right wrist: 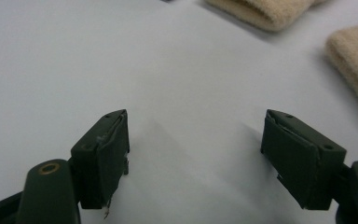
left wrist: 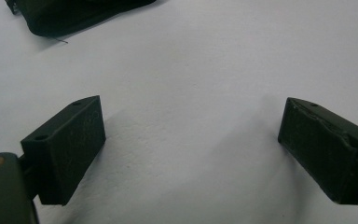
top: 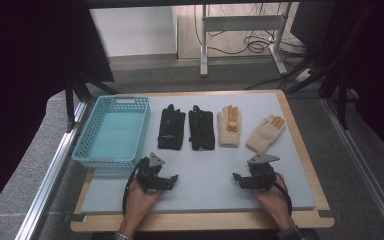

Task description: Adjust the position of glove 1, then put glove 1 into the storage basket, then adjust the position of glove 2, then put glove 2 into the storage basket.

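Two black gloves (top: 172, 128) (top: 201, 129) and two cream gloves with orange fingertips (top: 229, 125) (top: 266, 132) lie in a row across the pale mat (top: 205, 175). A light blue basket (top: 111, 131) stands to their left, with nothing in it. My left gripper (top: 166, 181) rests low on the mat below the black gloves, jaws wide apart (left wrist: 191, 144) over bare mat. My right gripper (top: 241, 179) rests below the cream gloves, also open (right wrist: 196, 149) with nothing between its pads. A black glove's cuff (left wrist: 65, 16) shows at the top of the left gripper view; two cream cuffs (right wrist: 265, 11) (right wrist: 356, 65) lie ahead of the right gripper.
The mat lies on a wooden tabletop (top: 305, 150) with metal rails (top: 55, 165) along both sides. A desk frame and cables (top: 245, 35) stand on the floor beyond the far edge. Bare mat stretches between the two grippers.
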Motion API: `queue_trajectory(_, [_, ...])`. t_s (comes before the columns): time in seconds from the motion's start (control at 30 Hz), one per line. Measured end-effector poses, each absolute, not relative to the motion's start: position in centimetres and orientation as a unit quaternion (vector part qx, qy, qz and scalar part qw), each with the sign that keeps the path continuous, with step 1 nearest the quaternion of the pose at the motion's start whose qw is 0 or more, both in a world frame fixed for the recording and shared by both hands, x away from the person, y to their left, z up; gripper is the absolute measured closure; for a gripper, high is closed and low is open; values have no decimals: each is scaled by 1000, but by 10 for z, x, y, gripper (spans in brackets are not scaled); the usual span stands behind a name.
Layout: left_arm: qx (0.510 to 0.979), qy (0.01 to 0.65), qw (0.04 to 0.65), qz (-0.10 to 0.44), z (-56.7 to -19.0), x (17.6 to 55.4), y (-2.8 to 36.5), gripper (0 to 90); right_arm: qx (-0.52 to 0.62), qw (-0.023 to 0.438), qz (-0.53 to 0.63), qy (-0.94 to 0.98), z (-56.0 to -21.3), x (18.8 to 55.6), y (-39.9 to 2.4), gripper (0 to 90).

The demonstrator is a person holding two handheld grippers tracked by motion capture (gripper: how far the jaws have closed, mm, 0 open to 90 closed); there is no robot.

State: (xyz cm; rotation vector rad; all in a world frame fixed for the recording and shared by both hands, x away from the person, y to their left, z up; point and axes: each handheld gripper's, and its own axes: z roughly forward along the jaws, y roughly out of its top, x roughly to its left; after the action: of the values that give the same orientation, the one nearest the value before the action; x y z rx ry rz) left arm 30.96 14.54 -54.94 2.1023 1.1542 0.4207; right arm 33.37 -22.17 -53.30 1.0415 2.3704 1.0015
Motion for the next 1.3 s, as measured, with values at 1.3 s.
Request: queue_trajectory(1.3, [810, 445, 346, 162, -550, 310, 145, 75, 367, 176, 355, 841, -532, 334, -222, 212])
